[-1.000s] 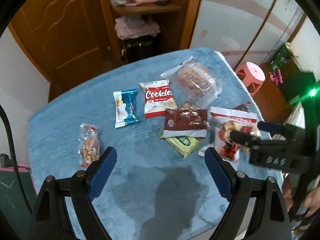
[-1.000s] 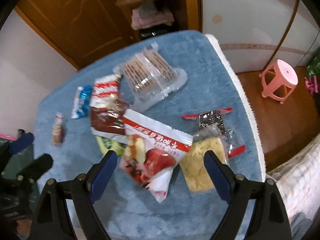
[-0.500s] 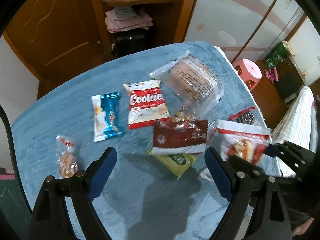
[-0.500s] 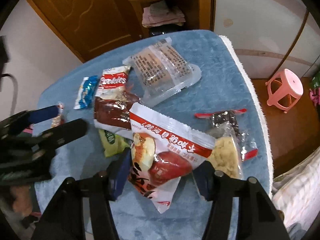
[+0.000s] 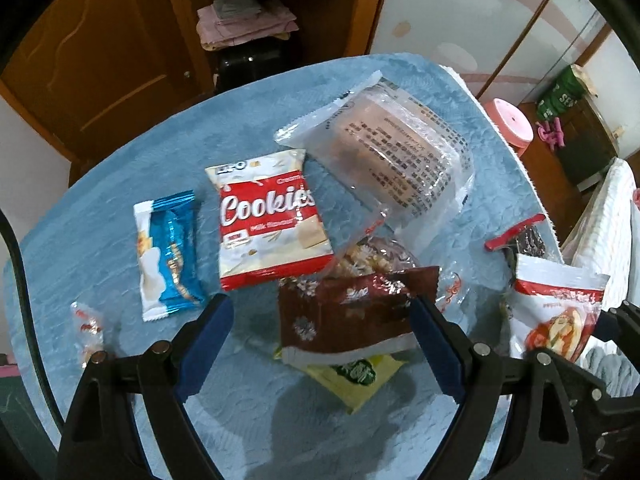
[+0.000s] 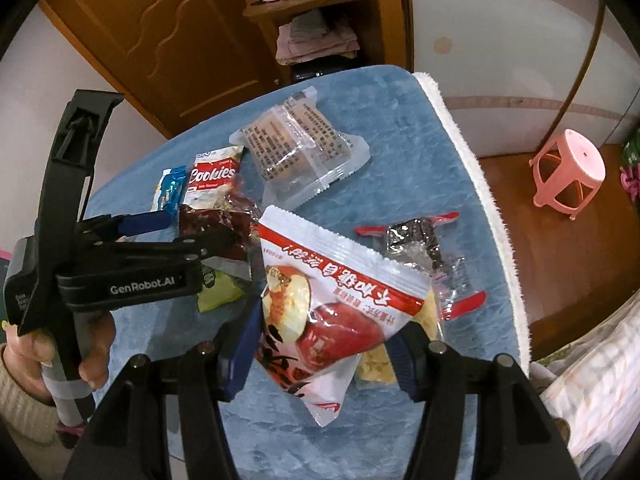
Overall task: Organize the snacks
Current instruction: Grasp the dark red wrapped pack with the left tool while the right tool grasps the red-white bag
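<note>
Left wrist view: the left gripper [image 5: 320, 344] is spread wide over the blue surface [image 5: 100, 216], its pads either side of a brown packet [image 5: 344, 316] without clearly pressing it. That packet lies on a green packet [image 5: 356, 376]. Beyond sit the cookies bag [image 5: 268, 220], a blue bar [image 5: 168, 252] and a clear cake pack [image 5: 392, 160].

Right wrist view: the right gripper [image 6: 324, 344] pinches the red-and-white date bag [image 6: 332, 312] near the surface's near edge. A yellow snack [image 6: 376, 356] and a red-ended dark pack [image 6: 416, 240] lie by the right edge.
</note>
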{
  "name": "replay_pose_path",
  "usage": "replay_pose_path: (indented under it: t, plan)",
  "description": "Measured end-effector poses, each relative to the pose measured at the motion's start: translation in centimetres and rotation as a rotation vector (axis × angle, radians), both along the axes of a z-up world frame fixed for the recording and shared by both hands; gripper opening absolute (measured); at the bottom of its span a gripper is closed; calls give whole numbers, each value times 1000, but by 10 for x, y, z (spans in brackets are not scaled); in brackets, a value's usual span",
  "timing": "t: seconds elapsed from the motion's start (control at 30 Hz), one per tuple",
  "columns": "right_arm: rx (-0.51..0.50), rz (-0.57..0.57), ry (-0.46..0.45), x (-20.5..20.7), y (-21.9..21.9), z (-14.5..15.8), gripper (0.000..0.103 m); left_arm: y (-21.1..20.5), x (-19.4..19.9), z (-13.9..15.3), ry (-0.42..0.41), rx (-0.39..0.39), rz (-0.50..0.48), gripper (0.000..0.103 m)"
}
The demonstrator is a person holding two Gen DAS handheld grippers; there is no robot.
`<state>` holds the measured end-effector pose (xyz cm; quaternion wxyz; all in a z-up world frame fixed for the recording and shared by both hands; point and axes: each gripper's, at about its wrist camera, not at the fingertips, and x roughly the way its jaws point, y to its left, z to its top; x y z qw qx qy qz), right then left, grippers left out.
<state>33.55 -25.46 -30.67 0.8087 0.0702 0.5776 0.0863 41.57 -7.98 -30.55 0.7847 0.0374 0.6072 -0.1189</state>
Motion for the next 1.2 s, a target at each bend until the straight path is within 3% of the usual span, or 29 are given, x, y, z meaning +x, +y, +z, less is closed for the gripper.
replay_pose_path:
  t: [0.07, 0.17, 0.37, 0.57, 0.77, 1.07, 1.2]
  plan:
    - [4, 0, 1, -1, 2, -1, 58, -3, -1, -2, 10, -36, -26, 64]
    - [4, 5, -1, -1, 5, -1, 58, -4, -4, 1, 13, -80, -22, 41]
    - [9, 2, -1, -2, 4, 0, 58, -8, -16, 14, -43, -47, -37, 24]
    - [24, 9, -25, -8, 2, 14, 58, 1, -34, 43, -70, -69, -4, 20]
    - [60, 33, -79, -29, -1, 51, 58, 7, -72, 102, -129, -92, 10, 20]
    - [111, 116, -183, -98, 0, 128, 58, 22, -169, 202, -214, -90, 87, 20]
    - [120, 169, -207, -134, 1, 150, 58, 29, -214, 230, -232, -86, 137, 20]
